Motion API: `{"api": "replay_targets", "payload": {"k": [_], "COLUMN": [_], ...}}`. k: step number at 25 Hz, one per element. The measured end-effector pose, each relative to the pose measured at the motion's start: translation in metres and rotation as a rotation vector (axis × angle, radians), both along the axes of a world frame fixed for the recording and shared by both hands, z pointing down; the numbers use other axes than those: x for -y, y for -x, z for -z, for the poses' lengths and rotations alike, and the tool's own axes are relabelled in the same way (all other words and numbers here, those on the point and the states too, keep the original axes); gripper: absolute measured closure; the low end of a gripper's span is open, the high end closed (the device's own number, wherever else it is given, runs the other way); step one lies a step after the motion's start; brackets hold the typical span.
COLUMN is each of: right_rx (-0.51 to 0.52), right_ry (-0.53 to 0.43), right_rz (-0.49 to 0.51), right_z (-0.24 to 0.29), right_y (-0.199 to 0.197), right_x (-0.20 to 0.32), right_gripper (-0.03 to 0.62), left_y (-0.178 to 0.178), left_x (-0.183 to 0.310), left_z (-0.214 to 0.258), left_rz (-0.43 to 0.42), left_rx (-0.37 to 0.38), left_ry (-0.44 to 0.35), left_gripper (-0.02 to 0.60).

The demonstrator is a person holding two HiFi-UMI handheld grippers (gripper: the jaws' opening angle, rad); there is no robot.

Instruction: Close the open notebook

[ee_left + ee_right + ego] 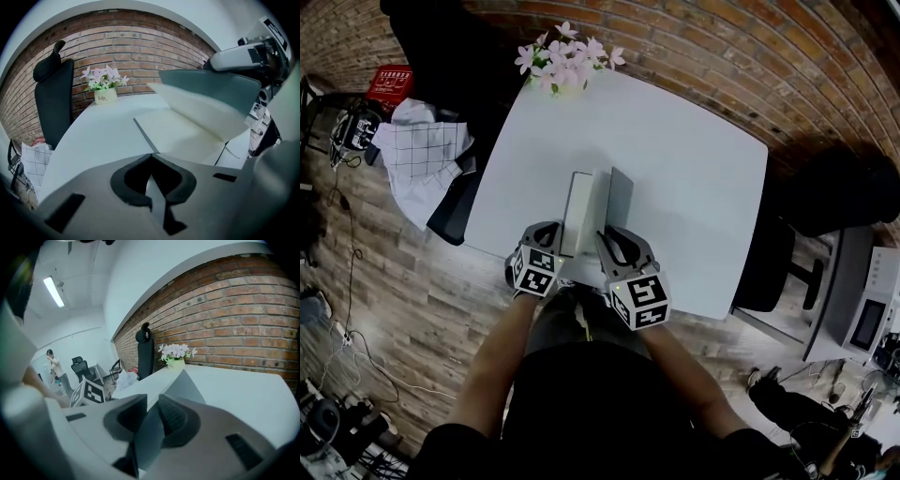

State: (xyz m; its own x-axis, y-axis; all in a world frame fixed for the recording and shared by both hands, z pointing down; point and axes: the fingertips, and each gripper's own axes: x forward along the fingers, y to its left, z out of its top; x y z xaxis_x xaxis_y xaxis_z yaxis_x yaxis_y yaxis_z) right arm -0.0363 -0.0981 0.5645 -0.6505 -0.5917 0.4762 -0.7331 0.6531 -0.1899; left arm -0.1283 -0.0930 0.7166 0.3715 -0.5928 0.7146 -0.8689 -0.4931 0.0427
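The notebook (580,208) lies on the counter (694,169), near its front edge. Flowers (565,56) stand at the back edge, and a chair (441,56) is behind them. The left claw (555,234) is at the notebook's front left. The right claw (611,240) is at its front right.

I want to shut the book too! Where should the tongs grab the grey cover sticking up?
Take the grey cover by its near edge, from the table's near side, one jaw on each face. It stands tilted up, so that thin edge looks free.
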Motion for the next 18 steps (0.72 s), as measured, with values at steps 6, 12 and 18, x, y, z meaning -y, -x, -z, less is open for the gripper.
{"api": "replay_targets", "payload": {"k": [6,12,18], "right_rx": [0.024,0.018,-0.003], "right_ry": [0.023,0.035,0.039], "right_rz": [0.07,0.069,0.054], "right_z": [-0.008,-0.013,-0.016], "right_y": [0.023,0.021,0.014], "right_x": [-0.001,0.007,0.013], "right_gripper": [0.493,0.493,0.497], "left_y": [0.019,0.031,0.029], "left_x": [0.004,0.005,0.006], "left_z": [0.004,0.005,0.005], "left_rz": [0.043,0.073,0.08], "left_rx": [0.013,0.013,0.011], "left_ry": [-0.012,-0.011,-0.012], "left_gripper": [0.558,0.558,0.558]}}
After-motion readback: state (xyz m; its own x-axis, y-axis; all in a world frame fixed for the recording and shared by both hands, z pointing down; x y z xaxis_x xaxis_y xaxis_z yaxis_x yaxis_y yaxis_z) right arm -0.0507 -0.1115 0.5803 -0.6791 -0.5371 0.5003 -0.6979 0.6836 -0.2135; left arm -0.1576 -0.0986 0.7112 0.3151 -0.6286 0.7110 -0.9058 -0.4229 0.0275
